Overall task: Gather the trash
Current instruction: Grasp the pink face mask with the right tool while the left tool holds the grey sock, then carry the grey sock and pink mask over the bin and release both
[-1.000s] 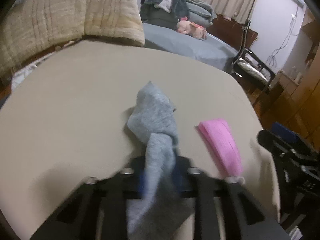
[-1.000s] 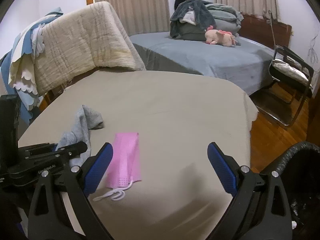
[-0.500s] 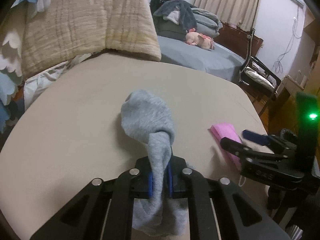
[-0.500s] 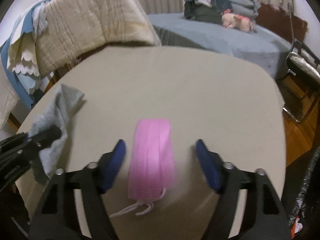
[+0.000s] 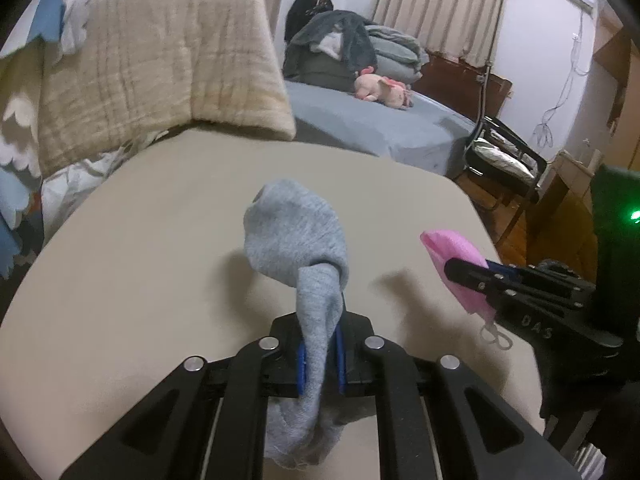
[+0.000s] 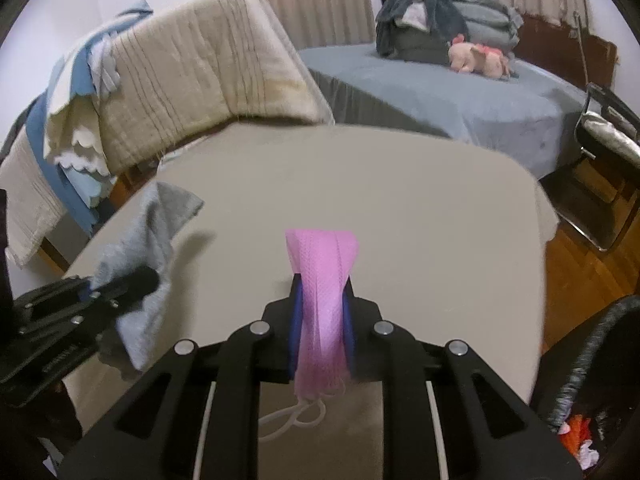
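Observation:
My left gripper (image 5: 320, 354) is shut on a grey sock (image 5: 298, 236), held just above the beige table (image 5: 160, 240); the sock hangs through the jaws. It also shows in the right wrist view (image 6: 148, 240), with the left gripper (image 6: 132, 280) at the left. My right gripper (image 6: 322, 322) is shut on a pink face mask (image 6: 324, 264), lifted off the table, its white ear loops (image 6: 292, 420) dangling. The mask (image 5: 456, 264) and right gripper (image 5: 492, 276) show at the right of the left wrist view.
A black bin (image 6: 592, 384) with trash inside stands at the table's right edge. A beige quilt (image 5: 152, 76) is draped over a chair behind the table. A grey bed (image 6: 440, 92) with a pink plush toy (image 6: 480, 56) lies beyond, and a black chair (image 5: 504, 160) at the right.
My right gripper closed on the pink mask and lifted it off the table. My left gripper raised the grey sock and drew back a little.

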`<state>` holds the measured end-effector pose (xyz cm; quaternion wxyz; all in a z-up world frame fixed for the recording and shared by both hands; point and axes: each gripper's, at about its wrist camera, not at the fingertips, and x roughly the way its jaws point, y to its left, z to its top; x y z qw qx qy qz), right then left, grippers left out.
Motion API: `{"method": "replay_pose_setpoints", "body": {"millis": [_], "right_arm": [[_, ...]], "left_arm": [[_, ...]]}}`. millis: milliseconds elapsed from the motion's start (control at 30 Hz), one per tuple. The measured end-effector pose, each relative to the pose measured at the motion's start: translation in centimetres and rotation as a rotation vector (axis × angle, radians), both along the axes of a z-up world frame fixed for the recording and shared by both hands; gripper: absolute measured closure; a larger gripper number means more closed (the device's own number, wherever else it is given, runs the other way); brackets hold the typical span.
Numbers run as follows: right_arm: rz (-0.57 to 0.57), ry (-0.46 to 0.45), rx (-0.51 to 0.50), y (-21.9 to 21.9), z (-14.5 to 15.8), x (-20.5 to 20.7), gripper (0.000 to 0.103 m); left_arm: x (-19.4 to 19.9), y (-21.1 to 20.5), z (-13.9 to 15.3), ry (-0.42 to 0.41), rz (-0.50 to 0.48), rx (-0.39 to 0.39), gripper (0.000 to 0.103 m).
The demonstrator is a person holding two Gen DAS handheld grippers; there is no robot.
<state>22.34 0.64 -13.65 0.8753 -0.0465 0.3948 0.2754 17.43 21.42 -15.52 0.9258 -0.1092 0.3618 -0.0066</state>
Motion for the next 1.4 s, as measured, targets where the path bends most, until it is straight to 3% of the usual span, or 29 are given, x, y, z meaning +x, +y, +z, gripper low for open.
{"method": "replay_pose_setpoints", "body": {"millis": [633, 1400], "right_arm": [[-0.068, -0.138, 0.09, -7.7, 8.5, -4.5, 0.086], [-0.222, -0.229, 0.104, -18.2, 12.6, -9.7, 0.086]], "left_arm": [[-1.7, -6.8, 7.0, -0.104, -0.081, 0.014, 0.092], [-4.6, -17.8, 11.8, -0.192, -0.282, 0.008, 0.092]]}}
